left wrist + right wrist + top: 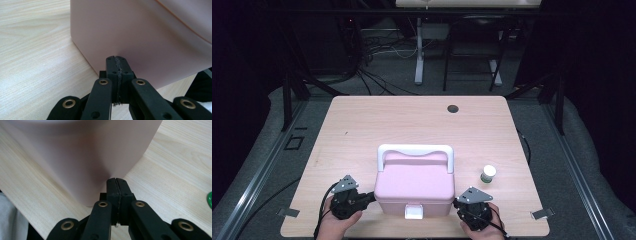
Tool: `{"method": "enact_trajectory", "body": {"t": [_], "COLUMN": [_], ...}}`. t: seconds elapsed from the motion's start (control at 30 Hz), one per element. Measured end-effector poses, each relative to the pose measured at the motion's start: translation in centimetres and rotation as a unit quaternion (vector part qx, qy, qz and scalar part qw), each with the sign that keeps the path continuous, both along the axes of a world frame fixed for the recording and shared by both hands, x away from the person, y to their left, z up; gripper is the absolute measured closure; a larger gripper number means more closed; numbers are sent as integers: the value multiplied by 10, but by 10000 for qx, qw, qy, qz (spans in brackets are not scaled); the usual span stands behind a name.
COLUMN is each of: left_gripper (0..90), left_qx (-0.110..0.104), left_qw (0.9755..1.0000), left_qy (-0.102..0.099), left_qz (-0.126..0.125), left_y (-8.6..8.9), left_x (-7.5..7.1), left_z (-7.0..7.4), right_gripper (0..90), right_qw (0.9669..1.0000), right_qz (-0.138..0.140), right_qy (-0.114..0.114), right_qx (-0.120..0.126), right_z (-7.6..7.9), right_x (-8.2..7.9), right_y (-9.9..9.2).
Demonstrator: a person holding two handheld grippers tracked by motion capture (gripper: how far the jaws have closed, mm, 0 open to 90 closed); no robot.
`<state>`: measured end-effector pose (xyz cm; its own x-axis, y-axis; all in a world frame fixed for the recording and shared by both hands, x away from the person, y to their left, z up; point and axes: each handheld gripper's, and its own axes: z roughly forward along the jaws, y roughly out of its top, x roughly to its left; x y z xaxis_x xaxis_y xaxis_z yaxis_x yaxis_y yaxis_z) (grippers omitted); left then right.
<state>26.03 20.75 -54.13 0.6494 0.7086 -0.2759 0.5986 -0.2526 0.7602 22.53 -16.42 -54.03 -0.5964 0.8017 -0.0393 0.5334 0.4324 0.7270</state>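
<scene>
High view: a pink lidded box [414, 187] with a white carry handle [415, 150] and a white front latch [413, 211] sits at the near middle of the bench [362, 125], flanked by both grippers. Left gripper [371, 196], its jaws pressed together on nothing, points at the box's left wall, tips touching or nearly so. Right gripper [458, 204], also closed and empty, meets the right near corner. Hard, smooth plastic, the box looks rigid and likely slippery on its curved walls; probably light unless filled. Its handle offers the surest hold, the latch the way in. A small white-capped bottle [487, 173] stands just right of the box.
</scene>
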Motion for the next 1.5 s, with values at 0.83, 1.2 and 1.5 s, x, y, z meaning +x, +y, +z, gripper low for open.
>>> {"method": "enact_trajectory", "body": {"t": [0.83, 1.2, 1.5], "left_gripper": [692, 621, 609], "left_qx": [-248, -195, -246], "left_qw": [9995, 9992, 9988], "left_qy": [-185, -343, -417], "left_qz": [19, -90, -107], "left_y": [12, 15, 20], "left_x": [4, 6, 9], "left_z": [11, 24, 35], "right_gripper": [700, 603, 566], "right_qw": [9989, 9976, 9969], "right_qz": [-137, -192, -152], "right_qy": [-160, -292, -396], "right_qx": [412, 602, 666], "right_z": [8, 20, 32], "right_x": [4, 6, 8], "right_y": [-15, -25, -27]}}
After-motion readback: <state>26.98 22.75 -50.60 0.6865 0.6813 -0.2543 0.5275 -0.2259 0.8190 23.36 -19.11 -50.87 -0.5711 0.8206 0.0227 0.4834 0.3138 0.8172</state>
